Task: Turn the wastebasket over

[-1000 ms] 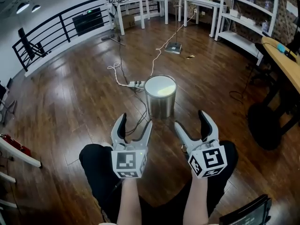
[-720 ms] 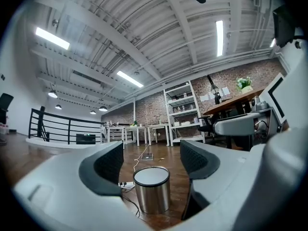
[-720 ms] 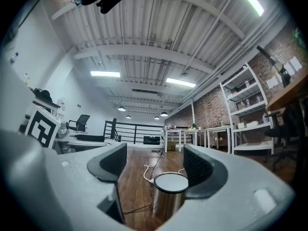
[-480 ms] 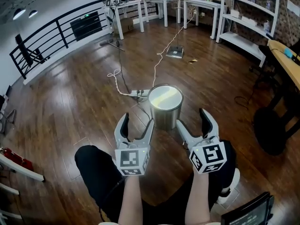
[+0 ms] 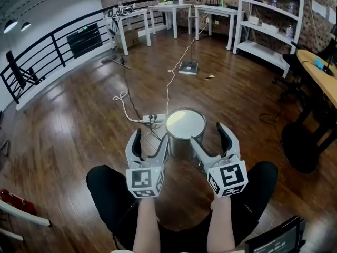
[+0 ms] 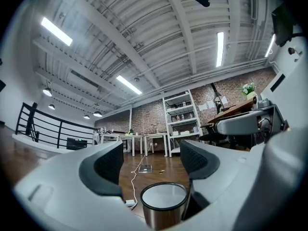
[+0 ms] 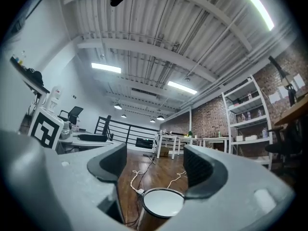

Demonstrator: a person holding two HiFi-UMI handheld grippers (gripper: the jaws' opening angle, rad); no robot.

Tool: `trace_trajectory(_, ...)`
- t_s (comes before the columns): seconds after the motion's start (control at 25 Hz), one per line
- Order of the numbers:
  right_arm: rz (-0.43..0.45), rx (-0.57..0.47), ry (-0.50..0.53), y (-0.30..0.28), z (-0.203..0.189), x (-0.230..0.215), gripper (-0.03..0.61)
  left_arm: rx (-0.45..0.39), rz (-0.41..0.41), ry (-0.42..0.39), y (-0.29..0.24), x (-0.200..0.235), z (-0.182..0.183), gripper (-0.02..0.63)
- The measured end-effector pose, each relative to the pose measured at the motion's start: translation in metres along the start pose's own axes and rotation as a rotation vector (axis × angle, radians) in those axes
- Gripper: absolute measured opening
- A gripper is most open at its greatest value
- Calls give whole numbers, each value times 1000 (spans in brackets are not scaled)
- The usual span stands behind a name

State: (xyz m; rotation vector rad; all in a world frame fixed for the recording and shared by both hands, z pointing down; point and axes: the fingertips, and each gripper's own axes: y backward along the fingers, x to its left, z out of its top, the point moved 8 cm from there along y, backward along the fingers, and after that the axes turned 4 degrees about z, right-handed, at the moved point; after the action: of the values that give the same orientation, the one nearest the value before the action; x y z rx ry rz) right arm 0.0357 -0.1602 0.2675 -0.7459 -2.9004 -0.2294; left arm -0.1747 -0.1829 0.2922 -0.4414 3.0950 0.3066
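Head view: bin (image 5: 185, 125) stands on the floor just beyond left gripper (image 5: 151, 139) and right gripper (image 5: 209, 135), both wide open and empty; approach step, I judge, and next the jaws must clasp its sides

1. The wastebasket (image 5: 185, 136) stands on the floor (image 5: 79, 115) before me;
2. my left gripper (image 5: 151, 139) is just left of it, my right gripper (image 5: 208, 135) just right;
3. a power strip (image 5: 153, 118) lies just behind it, leftward;
4. tables (image 5: 174, 8) stand far behind; shelving (image 5: 263, 33) behind right; a railing (image 5: 52, 46) along the left.
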Motion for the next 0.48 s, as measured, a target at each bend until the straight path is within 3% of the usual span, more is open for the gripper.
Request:
trace_trajectory(0.2, 37, 106, 45, -24, -13, -3, 356, 25, -21, 24, -14, 11, -7, 379)
trace_trajectory(0.36, 163, 284, 144, -68, -53, 0, 354, 76, -8, 40, -27, 27, -32, 379)
trace_trajectory(0.48, 308, 419, 157, -112, -99, 7, 347, 103, 2, 49, -40, 37, -50, 370)
